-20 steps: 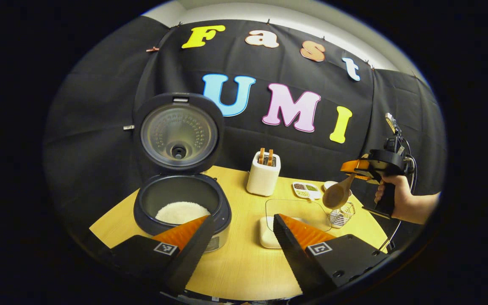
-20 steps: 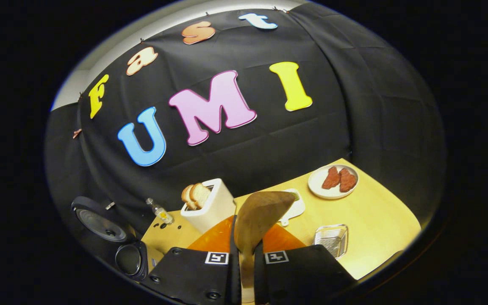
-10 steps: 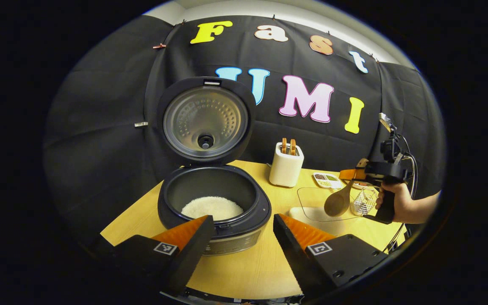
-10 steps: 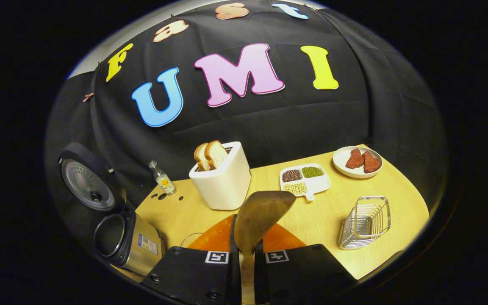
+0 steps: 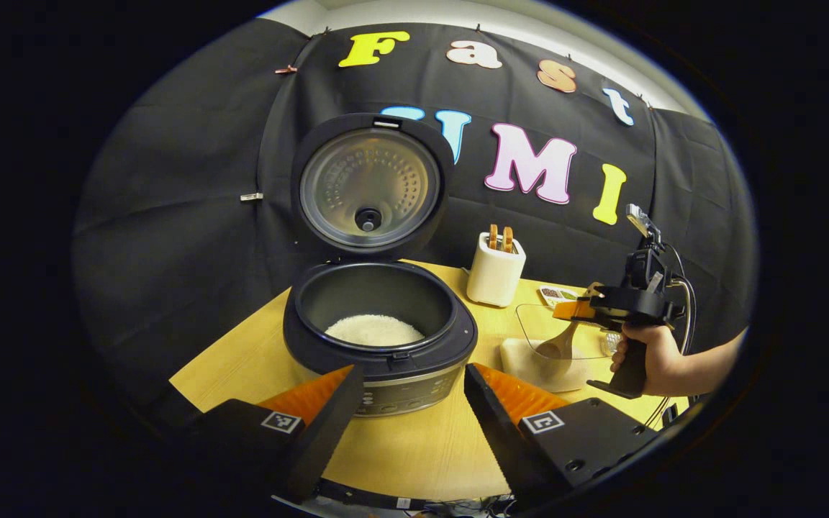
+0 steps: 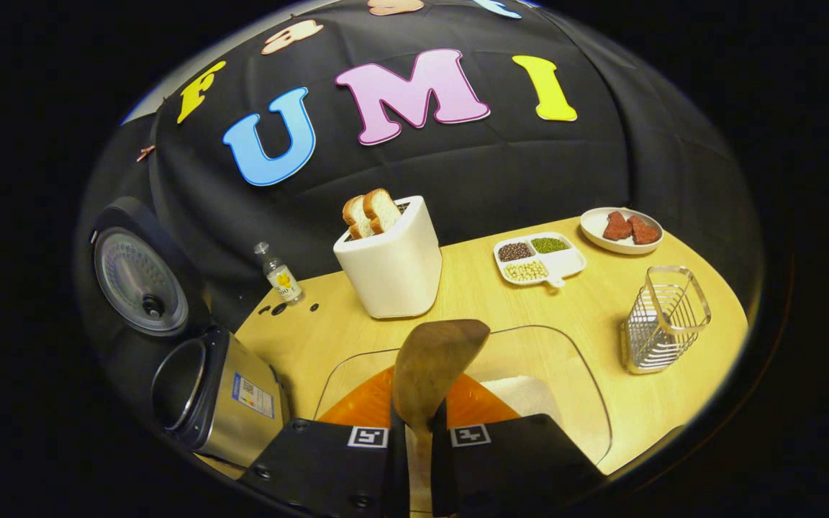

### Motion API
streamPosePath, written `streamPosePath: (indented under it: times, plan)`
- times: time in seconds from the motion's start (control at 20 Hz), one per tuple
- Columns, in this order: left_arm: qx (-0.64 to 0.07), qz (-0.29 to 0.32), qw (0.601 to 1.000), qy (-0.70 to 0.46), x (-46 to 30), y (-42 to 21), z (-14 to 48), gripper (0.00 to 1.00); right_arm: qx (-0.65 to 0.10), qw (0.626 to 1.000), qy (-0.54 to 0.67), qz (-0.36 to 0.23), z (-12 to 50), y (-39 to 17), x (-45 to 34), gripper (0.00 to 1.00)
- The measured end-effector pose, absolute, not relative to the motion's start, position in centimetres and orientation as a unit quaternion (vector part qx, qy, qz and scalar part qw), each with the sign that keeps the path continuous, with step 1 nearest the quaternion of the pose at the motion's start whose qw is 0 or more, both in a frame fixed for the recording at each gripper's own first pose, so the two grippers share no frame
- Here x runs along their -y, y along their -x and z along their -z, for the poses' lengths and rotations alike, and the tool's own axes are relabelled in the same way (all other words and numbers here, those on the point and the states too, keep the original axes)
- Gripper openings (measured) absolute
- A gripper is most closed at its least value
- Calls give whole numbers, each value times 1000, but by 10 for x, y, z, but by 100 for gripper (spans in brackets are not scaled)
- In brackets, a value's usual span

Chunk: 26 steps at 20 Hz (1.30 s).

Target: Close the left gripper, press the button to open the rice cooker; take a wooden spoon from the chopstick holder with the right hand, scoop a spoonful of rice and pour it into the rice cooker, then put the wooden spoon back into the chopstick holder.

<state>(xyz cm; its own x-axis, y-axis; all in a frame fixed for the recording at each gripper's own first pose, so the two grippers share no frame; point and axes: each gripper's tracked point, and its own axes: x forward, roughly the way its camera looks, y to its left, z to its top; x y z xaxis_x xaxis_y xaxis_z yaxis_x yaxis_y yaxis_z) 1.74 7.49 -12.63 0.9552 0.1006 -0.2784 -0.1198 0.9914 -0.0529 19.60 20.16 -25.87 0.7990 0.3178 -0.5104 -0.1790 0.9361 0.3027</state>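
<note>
My left claw (image 5: 407, 392) is wide open and holds nothing; it hangs in front of the rice cooker (image 5: 380, 338), which sits on the counter (image 5: 414, 450) with its lid up and white rice inside; my right claw (image 6: 414, 446) is squeezed tight on the wooden spoon (image 6: 432, 363); the spoon's bowl is over the clear rice bowl (image 6: 565, 374); the wire chopstick holder (image 6: 663, 320) stands to the right, near the counter's edge.
</note>
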Motion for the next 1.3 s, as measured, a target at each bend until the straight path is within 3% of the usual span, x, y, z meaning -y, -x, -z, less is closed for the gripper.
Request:
streamPosePath:
  times: [0.3,0.65,1.1,1.3]
  plan:
    - [-127,-64,989,45,-82,-11,115,95,-337,909,-206,-133,259,-195,-227,16]
    - [-106,-76,990,46,-92,-8,87,95,-332,904,-247,-108,238,-193,-203,17]
    - [-74,-55,993,71,-86,-7,55,95,-330,865,-378,2,224,-187,-117,16]
    - [-69,-46,993,80,-79,-9,56,95,-316,853,-414,24,207,-187,-93,17]
